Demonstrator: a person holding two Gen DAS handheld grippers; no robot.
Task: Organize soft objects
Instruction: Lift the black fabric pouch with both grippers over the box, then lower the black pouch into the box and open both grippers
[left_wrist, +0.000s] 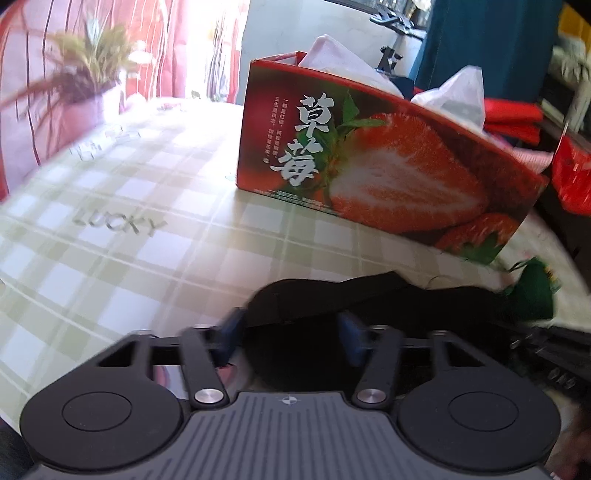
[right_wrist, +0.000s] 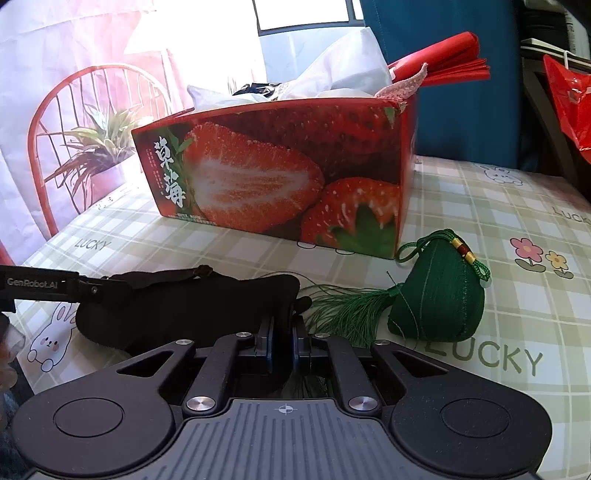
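Note:
A black sleep mask (left_wrist: 325, 299) lies on the checked tablecloth in front of a strawberry-printed box (left_wrist: 369, 166). My left gripper (left_wrist: 291, 332) straddles the mask's left part; the black fabric fills the gap between its blue pads, which look blurred. In the right wrist view the mask (right_wrist: 177, 306) stretches leftward, and my right gripper (right_wrist: 283, 343) is shut on its right end. The left gripper's finger (right_wrist: 40, 284) reaches in from the left edge. A green tasselled sachet (right_wrist: 439, 306) sits just to the right, its tassel (right_wrist: 343, 306) running under my right fingers. The box (right_wrist: 277, 177) holds white and pink cloths.
A potted plant (left_wrist: 92, 66) stands at the table's far left, with a red chair (right_wrist: 40, 122) behind it. A red bag (right_wrist: 569, 99) hangs off the table at the right. The tablecloth (right_wrist: 517, 206) shows bare to the right of the box.

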